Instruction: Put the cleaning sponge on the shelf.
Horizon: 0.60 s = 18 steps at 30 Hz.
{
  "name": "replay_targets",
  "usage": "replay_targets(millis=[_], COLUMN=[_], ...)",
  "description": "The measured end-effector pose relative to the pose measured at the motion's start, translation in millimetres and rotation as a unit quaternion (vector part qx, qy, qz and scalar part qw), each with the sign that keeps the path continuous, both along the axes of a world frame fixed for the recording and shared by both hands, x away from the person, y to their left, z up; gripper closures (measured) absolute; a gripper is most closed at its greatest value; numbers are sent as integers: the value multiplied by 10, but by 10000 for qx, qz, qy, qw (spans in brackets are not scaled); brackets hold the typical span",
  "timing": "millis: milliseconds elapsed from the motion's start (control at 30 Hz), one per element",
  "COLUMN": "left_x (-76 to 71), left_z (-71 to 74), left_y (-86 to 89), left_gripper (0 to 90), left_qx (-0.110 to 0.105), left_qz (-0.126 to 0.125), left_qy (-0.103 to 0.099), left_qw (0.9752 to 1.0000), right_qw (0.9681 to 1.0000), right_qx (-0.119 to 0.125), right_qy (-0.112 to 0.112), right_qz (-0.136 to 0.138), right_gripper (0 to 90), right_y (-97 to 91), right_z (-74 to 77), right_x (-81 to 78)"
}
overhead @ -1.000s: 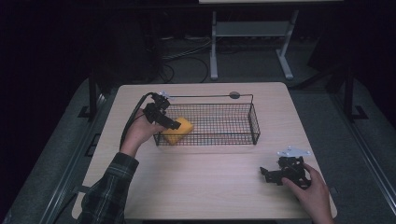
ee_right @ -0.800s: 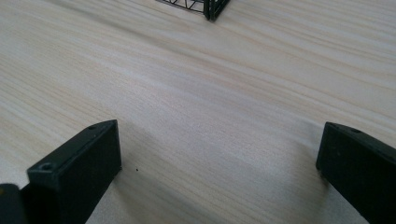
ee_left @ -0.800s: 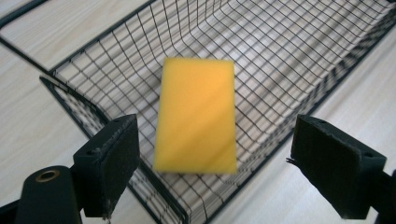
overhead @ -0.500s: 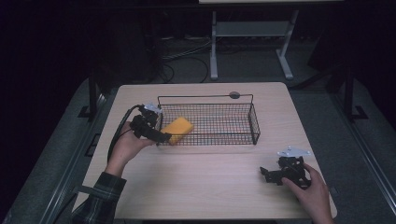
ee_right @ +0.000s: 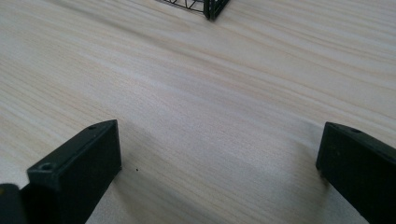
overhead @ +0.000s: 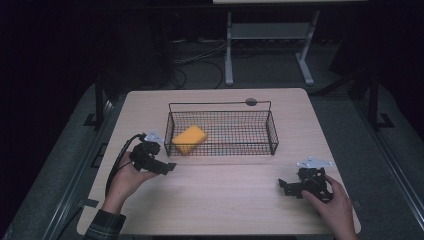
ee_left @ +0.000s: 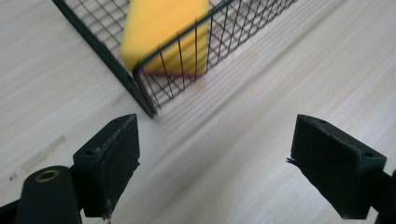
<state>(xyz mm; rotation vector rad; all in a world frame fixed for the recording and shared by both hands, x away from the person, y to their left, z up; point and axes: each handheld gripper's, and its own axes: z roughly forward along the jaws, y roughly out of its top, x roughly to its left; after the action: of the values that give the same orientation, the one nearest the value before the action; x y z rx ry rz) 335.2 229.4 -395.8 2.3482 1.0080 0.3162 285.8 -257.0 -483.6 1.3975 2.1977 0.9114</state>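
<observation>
Fingers on both grippers spread wide, nothing held in either.

High view: left gripper (overhead: pixel 161 165) sits in the person's left hand (overhead: pixel 125 180) at the desk's left side, just outside the near-left corner of the wire basket (overhead: pixel 272 135), apart from it. Black cable (overhead: pixel 116 167) loops from it down past the wrist; plaid sleeve (overhead: pixel 102 227) at the bottom edge. Right gripper (overhead: pixel 290 187) is in the right hand (overhead: pixel 332 207) near the near-right part of the desk (overhead: pixel 225 200), well apart from the basket, grey three-cornered plate (overhead: pixel 314 163) on top. Yellow sponge (overhead: pixel 189 139) lies inside the basket at its left end, a rectangular block, tilted, one end raised toward the basket's middle. Basket is black, rectangular, open-topped, standing mid-desk. Small dark round thing (overhead: pixel 251 102) on the desk by the basket's far rim, can't tell what it is.

Left gripper view: black fingers (ee_left: pixel 109 158) wide apart, bare light wood desk (ee_left: pixel 243 154) between them. Basket corner (ee_left: pixel 144 100) just ahead, not touched. Sponge (ee_left: pixel 163 28) behind the mesh: bright yellow top, thin darker reddish layer along its underside.

Right gripper view: fingers (ee_right: pixel 79 168) wide apart over bare wood grain (ee_right: pixel 210 116). A basket corner (ee_right: pixel 212 8) at the top edge, well ahead.
</observation>
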Motion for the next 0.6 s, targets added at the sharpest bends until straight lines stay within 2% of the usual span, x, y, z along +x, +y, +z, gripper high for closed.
replay_targets(millis=[200,367,600], left_x=[-147,-275,-356], left_z=[-130,-319,-494], left_y=[68,113,185], left_gripper=[148,147,144], left_qx=[43,75,115], left_qz=[33,39,119], left_qy=[58,164,221], left_qw=[10000,9998,9996], right_qw=[10000,10000,10000], right_qx=[0,0,2], right_qy=[0,-1,0], right_qz=[2,1,0], right_gripper=[0,0,0], right_y=[0,0,1], right_z=[0,-1,0], right_x=[0,0,-2])
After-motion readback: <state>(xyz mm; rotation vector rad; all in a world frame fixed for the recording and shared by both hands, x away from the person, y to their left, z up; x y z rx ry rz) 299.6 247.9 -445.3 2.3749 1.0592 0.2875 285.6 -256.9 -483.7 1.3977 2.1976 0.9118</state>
